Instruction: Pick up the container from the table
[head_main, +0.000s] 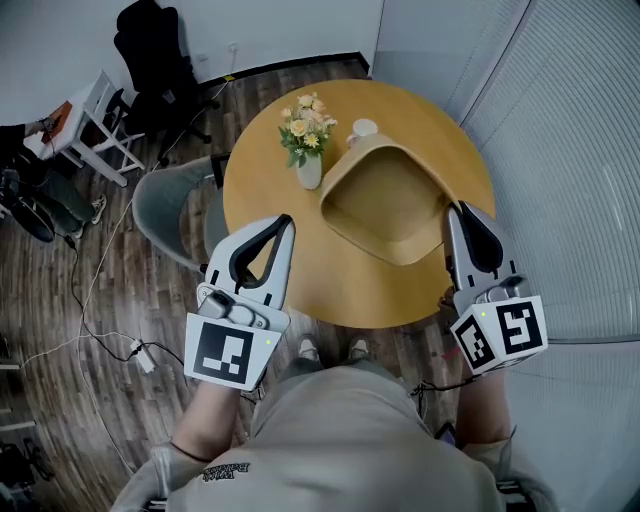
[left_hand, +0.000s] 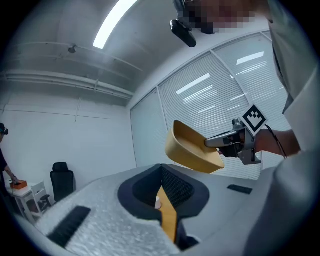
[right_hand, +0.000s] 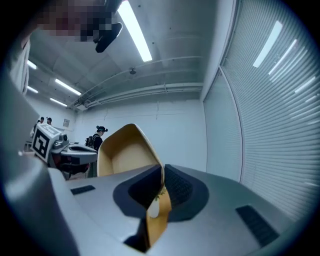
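Note:
The container is a tan wooden bowl with a tall curved wall, held in the air over the right half of the round wooden table. My right gripper is shut on its right rim; in the right gripper view the rim of the container runs down into the closed jaws of that gripper. The left gripper view shows the container hanging from the right gripper. My left gripper hovers at the table's near left edge, shut and holding nothing.
A white vase of flowers and a white cup stand at the back of the table. A grey chair sits at the table's left, a black office chair further back. Window blinds run along the right.

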